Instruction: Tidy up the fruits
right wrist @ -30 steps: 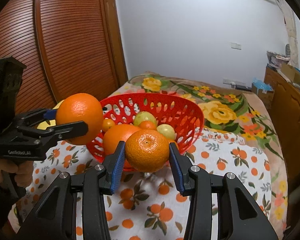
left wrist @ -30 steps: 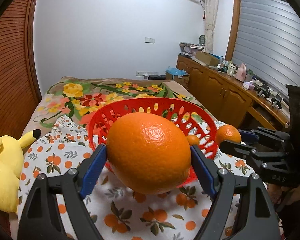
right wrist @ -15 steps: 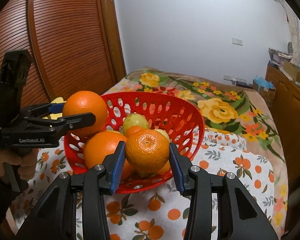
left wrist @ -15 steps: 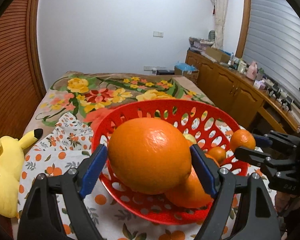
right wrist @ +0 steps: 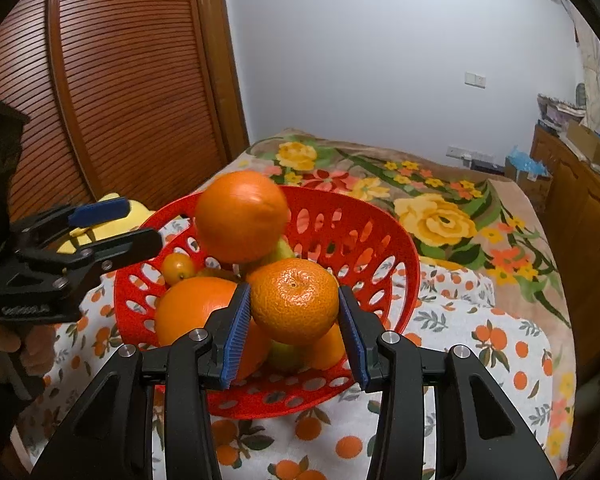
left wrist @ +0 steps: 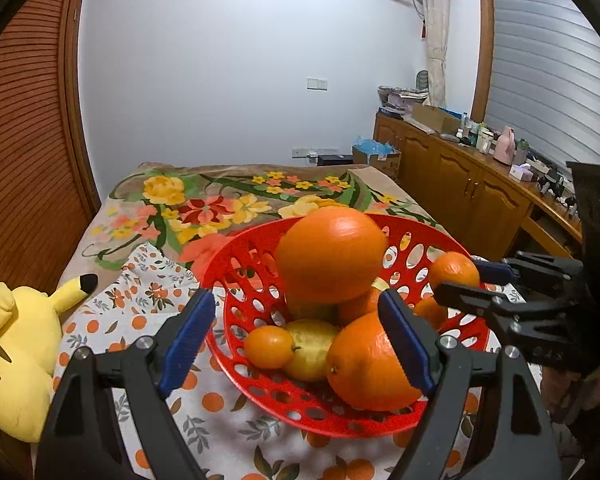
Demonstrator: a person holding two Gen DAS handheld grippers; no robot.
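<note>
A red perforated basket (left wrist: 236,248) (right wrist: 400,248) stands on an orange-print cloth and holds a large orange (left wrist: 368,364) (right wrist: 196,312), yellow-green fruit (left wrist: 312,344) and a small orange (left wrist: 269,346) (right wrist: 178,268). Another big orange (left wrist: 330,254) (right wrist: 242,216) is blurred above the pile, beyond the tips of my left gripper (left wrist: 296,308) (right wrist: 140,222), which stands open with nothing between its blue pads. My right gripper (right wrist: 294,300) (left wrist: 460,280) is shut on a mandarin (right wrist: 296,292) (left wrist: 454,270), held over the basket's near rim.
A yellow plush toy (left wrist: 16,352) lies left of the basket on the print cloth (left wrist: 148,304). A floral blanket (left wrist: 220,204) covers the bed behind. Wooden cabinets (left wrist: 460,192) run along the right; a slatted wooden door (right wrist: 120,100) fills the left. A hand (right wrist: 4,344) holds the left gripper.
Both grippers came forward over the basket. The big orange that sat between the left pads is out of them and over the fruit pile. The right still holds its mandarin.
</note>
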